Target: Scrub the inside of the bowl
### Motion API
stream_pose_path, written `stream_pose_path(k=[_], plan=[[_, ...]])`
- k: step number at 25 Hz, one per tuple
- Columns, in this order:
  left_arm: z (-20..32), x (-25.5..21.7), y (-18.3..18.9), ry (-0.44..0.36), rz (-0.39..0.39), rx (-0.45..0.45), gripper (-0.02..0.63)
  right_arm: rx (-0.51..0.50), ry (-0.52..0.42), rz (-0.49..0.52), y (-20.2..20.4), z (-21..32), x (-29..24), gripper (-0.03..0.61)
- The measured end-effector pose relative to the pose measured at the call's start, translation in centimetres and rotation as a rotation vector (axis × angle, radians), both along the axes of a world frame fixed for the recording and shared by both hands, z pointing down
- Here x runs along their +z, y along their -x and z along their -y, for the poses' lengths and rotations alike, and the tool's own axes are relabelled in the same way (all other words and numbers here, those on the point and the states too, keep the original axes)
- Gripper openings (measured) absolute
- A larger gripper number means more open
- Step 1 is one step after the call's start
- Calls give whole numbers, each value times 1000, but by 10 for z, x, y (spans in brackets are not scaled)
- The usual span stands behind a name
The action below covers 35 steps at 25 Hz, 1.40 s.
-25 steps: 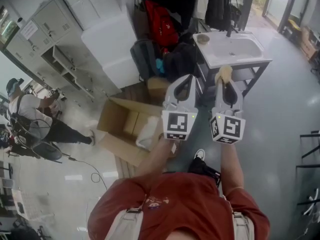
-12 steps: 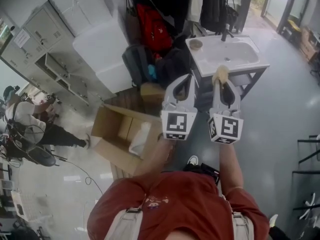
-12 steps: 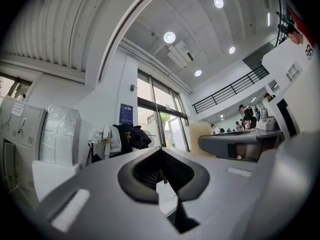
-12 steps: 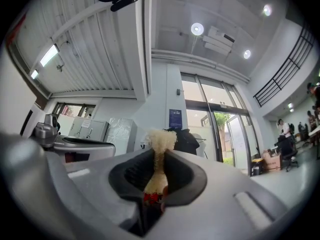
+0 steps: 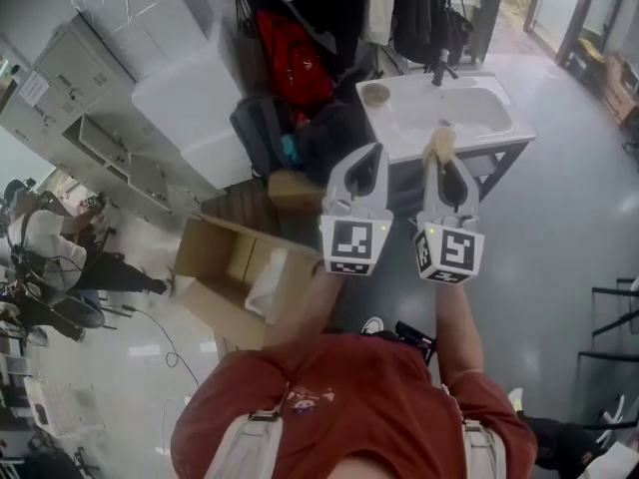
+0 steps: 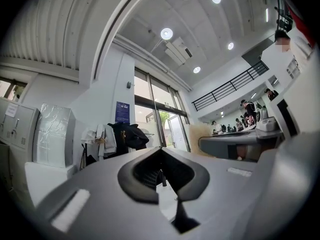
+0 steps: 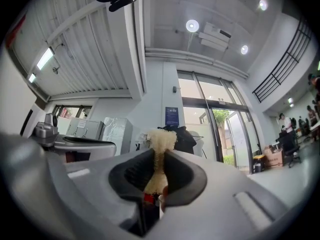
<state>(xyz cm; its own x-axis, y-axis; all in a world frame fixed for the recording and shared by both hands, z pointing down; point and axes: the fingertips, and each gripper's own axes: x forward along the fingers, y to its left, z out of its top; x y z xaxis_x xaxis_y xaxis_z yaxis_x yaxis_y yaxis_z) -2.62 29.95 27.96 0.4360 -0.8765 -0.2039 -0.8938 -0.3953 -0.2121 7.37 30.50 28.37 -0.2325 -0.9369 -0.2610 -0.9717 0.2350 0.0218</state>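
Person in a red shirt [image 5: 339, 397] is standing on a pale grey floor [image 5: 559, 228], holding both tools out ahead, side by side.

Left gripper [image 5: 375, 151]: jaws are pressing fully together. The dark pads are meeting with nothing between them, and its own view is showing only the closed pads and the room beyond.

Right gripper [image 5: 443, 160]: jaws are clamping a straw-coloured fibrous scrubber [image 7: 160, 136]. The pads are pinching its lower part, and its frayed top is sticking out past the tips.

Small round tan bowl [image 5: 375, 94] is sitting upright on the left corner of the white rectangular sink basin [image 5: 479, 118], on the flat top beside the hollow. Both grippers are hanging apart from it. In the head view the left gripper's tip is lying below the bowl, and the scrubber's tuft is overlapping the sink's near edge. A black tap [image 5: 439, 68] is rising at the back of the basin. The sink is resting on a dark metal frame [image 5: 509, 158].

Left of the sink, dark bags [image 5: 265, 128] and a red backpack [image 5: 292, 43] are crowding against the wall. An open brown cardboard box [image 5: 235, 262] is lying on the floor with something white inside. Grey metal cabinets [image 5: 80, 108] are lining the far left. Another person [image 5: 40, 238] is showing at the left edge, too small to make out more.
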Motion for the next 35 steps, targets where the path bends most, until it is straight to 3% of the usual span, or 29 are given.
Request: stream_pose_path(k=[19, 35], plan=[[62, 19, -21, 4, -7, -2, 6, -6, 21, -30, -18, 61, 28, 49], [199, 24, 19, 17, -54, -17, 6, -16, 8, -93, 30, 193, 23, 49]])
